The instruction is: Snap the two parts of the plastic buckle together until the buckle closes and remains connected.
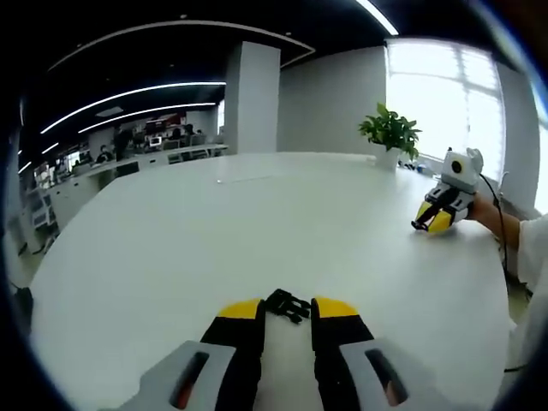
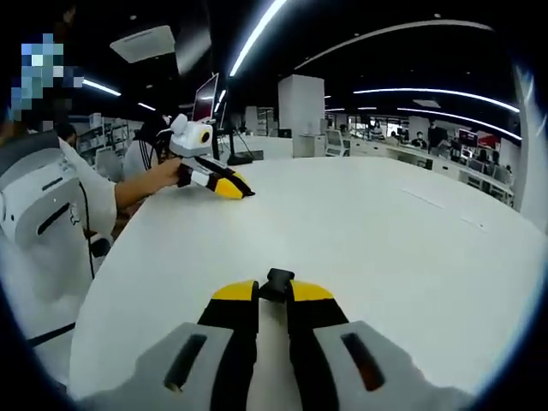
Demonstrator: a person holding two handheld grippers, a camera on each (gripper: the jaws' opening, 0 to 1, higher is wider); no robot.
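While both tools rest low over the white desk (image 1: 257, 223), the left tool (image 1: 287, 310) has its jaws apart, one black buckle part (image 1: 287, 304) lying between its tips. The right tool (image 2: 272, 291) clamps the other buckle part (image 2: 277, 282) at its tips.

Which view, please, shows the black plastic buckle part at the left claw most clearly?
The left gripper view: the buckle part lies on the white table between the left claw tips. In the right gripper view, that distant claw hides it.
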